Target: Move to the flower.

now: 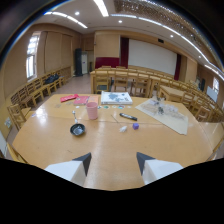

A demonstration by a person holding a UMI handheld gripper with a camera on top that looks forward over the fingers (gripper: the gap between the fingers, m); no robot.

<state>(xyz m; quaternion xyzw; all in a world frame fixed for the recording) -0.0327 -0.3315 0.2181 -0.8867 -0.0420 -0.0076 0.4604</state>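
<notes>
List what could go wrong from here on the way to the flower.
The open gripper holds nothing, and no flower is plainly visible, so it may head for the wrong thing. The pink cup, the small black dish and the marker lie beyond the fingers and could be knocked.

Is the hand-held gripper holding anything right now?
No, nothing. The hand-held gripper is open, with only bare table between its fingers. The pink cup stands well beyond them.
</notes>
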